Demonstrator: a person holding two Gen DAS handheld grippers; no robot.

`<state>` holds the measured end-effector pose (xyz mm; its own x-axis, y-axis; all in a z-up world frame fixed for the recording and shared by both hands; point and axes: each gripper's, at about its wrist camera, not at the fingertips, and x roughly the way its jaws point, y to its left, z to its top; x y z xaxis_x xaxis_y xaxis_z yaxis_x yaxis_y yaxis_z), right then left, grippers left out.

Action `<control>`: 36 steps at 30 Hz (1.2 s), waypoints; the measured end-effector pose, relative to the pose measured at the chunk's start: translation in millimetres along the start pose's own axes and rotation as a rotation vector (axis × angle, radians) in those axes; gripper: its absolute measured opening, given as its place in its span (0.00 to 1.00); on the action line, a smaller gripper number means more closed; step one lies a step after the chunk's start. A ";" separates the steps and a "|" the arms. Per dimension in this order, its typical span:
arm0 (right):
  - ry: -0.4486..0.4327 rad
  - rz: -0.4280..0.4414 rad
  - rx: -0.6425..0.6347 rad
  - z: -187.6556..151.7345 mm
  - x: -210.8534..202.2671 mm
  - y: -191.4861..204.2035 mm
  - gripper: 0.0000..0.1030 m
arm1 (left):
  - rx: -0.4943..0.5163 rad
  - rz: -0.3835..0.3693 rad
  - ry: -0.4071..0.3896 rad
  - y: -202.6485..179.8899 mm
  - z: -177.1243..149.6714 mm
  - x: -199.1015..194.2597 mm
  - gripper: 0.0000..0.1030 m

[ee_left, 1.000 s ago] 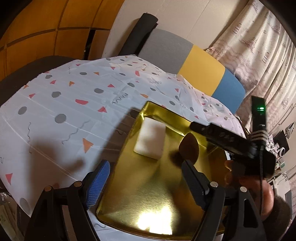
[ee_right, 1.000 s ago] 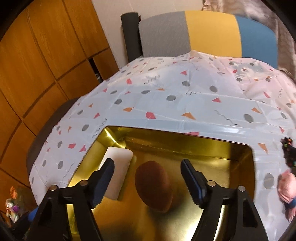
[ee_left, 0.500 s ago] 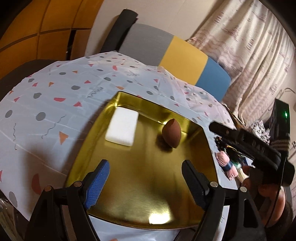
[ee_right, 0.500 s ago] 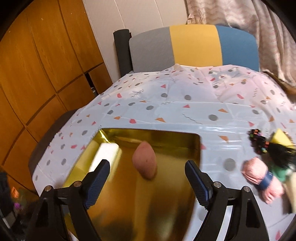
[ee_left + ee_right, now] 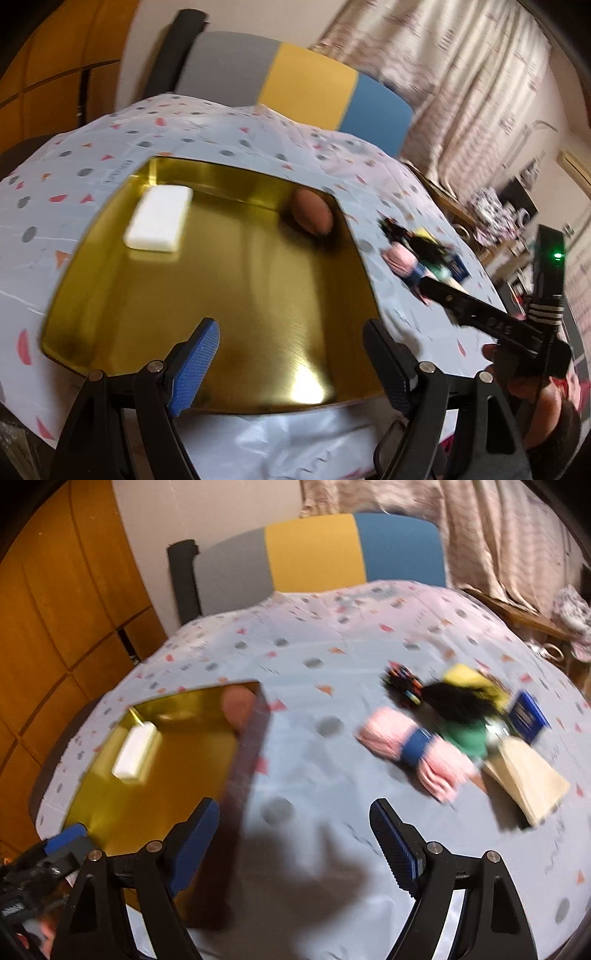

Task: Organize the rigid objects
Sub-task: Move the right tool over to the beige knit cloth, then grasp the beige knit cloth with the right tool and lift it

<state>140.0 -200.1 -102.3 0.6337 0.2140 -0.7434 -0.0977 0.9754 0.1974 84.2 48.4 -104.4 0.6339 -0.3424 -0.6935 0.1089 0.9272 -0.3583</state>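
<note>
1. My right claw [image 5: 293, 840] stood wide open w/ nothing between the pads; jaws had just been opening. It hung over bare cloth [image 5: 314, 775], just right of the tray [image 5: 155, 775].
2. My left claw [image 5: 290, 363] also gaped wide, empty, hanging over the near part of the tray [image 5: 221, 302].
3. Tray: gold, shiny, sitting on the spotted cloth [image 5: 184, 122]. In the left view it filled the middle of the frame.
4. White block [image 5: 159, 218] lay flat in the tray at approx 10 o'clock from my left claw, near the far-left corner.
5. Brown egg [image 5: 312, 212] sat in the tray's far-right corner, approx 12–1 o'clock from my left claw, touching or nearly touching the wall; too blurred to say which.
6. In the right view the block [image 5: 135, 751] and egg [image 5: 238, 705] showed at approx 10–11 o'clock from my right claw.
7. Pile of loose things lay on the cloth well apart from the tray, approx 1–2 o'clock from my right claw: pink roll [image 5: 417, 753] w/ a blue band, black tuft [image 5: 448, 696], green lump [image 5: 467, 736], yellow bit [image 5: 469, 675], blue card [image 5: 526, 714], tan pad [image 5: 528, 779], dark beaded thing [image 5: 402, 681].
8. Pink roll was nearest my right claw; tan pad just right of it. All blurred, so details unclear.
9. In the left view my right claw [image 5: 476, 314] showed as a dark bar at approx 3 o'clock, hand [image 5: 532, 384] under it.
</note>
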 end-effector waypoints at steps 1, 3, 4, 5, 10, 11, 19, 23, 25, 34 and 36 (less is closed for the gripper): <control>0.011 -0.011 0.008 -7.8 -0.5 -9.1 0.82 | 0.022 -0.013 0.012 -8.6 -4.5 2.7 0.79; 0.025 -0.025 0.020 -18.0 0.1 -20.2 0.82 | 0.048 -0.027 0.025 -19.5 -10.9 4.9 0.79; 0.032 -0.032 0.030 -24.0 -0.2 -27.6 0.82 | 0.063 -0.036 0.033 -26.7 -15.2 6.9 0.79; 0.036 -0.042 0.040 -30.0 -1.3 -35.1 0.82 | 0.070 -0.042 0.039 -31.3 -18.2 8.1 0.79; 0.039 -0.087 0.080 -50.2 -8.5 -73.1 0.82 | 0.110 -0.072 0.062 -54.4 -29.6 13.1 0.79; 0.042 -0.098 0.097 -53.4 -10.2 -83.9 0.82 | 0.116 -0.071 0.066 -56.5 -29.4 14.3 0.79; 0.002 -0.213 0.249 -60.8 -30.5 -162.1 0.84 | 0.129 -0.058 0.100 -75.3 -31.5 24.4 0.79; -0.036 -0.240 0.276 -48.4 -38.0 -184.9 0.85 | 0.140 -0.066 0.119 -86.7 -30.5 29.8 0.79; -0.062 -0.259 0.263 -34.9 -39.5 -192.2 0.89 | 0.144 -0.071 0.129 -93.3 -28.8 32.9 0.79; 0.023 -0.284 0.126 17.0 1.2 -214.2 1.00 | 0.159 -0.058 0.140 -108.8 -25.4 34.6 0.79; 0.115 -0.308 0.073 22.6 24.3 -217.4 1.00 | 0.164 -0.052 0.141 -111.1 -25.0 34.5 0.79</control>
<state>194.1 -408.2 -148.8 0.5337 -0.0816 -0.8417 0.1424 0.9898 -0.0057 74.9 -70.3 -104.2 0.5121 -0.3974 -0.7614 0.2688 0.9161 -0.2974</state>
